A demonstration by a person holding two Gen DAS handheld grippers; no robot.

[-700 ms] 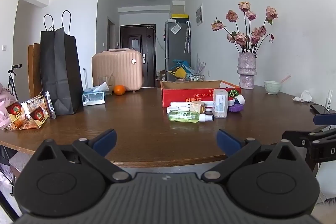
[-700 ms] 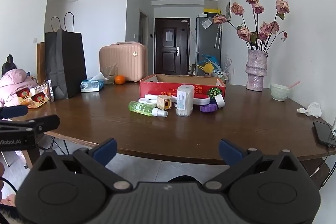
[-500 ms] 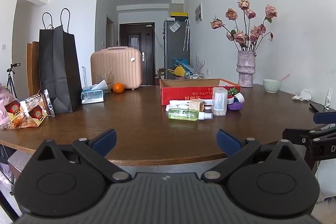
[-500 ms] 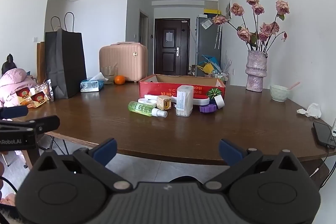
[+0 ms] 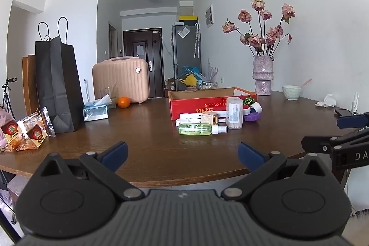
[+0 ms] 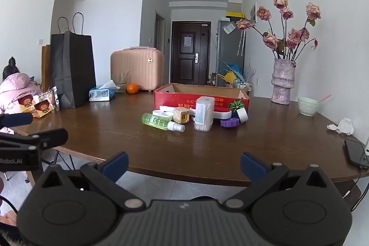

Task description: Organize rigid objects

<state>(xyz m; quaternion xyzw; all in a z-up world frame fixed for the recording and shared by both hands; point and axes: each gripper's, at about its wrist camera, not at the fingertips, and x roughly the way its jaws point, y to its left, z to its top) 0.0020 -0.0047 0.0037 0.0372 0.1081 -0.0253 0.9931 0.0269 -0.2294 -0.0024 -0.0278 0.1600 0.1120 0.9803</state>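
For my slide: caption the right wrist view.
Open right tongs face toiletries before a red box on the table.

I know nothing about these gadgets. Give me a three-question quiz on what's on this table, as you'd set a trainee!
1. True or false: the green spray bottle stands upright.
2. What fruit sits beside the tissue pack?
3. The red box lies: A) in front of the small items, B) behind them, C) on the floor.

Key: 1. False, it lies on its side. 2. An orange. 3. B.
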